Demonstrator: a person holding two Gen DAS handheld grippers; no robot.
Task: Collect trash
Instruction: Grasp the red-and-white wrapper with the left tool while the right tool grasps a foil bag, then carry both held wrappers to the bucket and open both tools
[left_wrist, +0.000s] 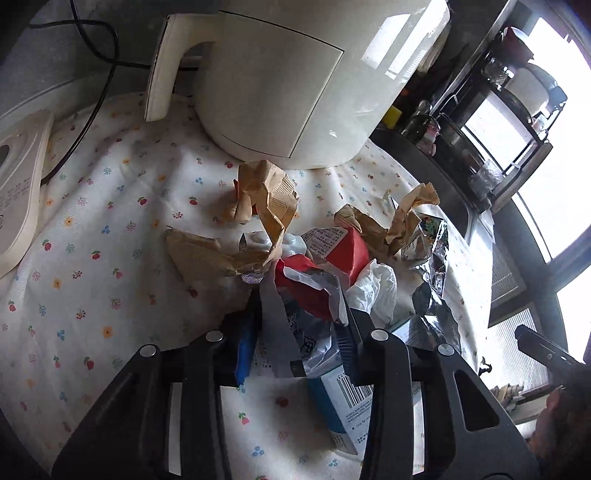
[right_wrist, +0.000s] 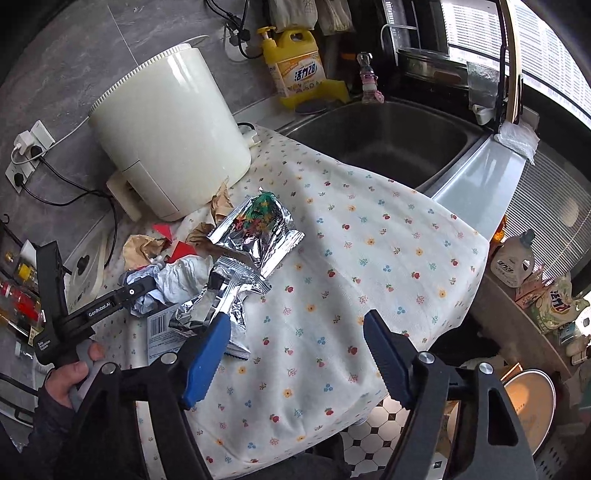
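A heap of trash lies on the flowered cloth (left_wrist: 92, 258): crumpled brown paper (left_wrist: 266, 199), a red carton (left_wrist: 343, 251), white tissue (left_wrist: 376, 288), silver foil wrappers (left_wrist: 436, 280) and a blue-white box with a barcode (left_wrist: 347, 402). My left gripper (left_wrist: 299, 332) is shut on a crumpled red and silver wrapper (left_wrist: 306, 291) in the heap; it also shows in the right wrist view (right_wrist: 136, 291). My right gripper (right_wrist: 295, 354) is open and empty, its left finger (right_wrist: 207, 358) beside a silver foil wrapper (right_wrist: 255, 232) and a smaller foil pack (right_wrist: 210, 306).
A cream air fryer (right_wrist: 170, 140) stands behind the heap, against the wall. A steel sink (right_wrist: 388, 136) lies at the back right, with a yellow detergent bottle (right_wrist: 295, 62) behind it. The cloth's front edge hangs over the counter above a tiled floor (right_wrist: 376, 428).
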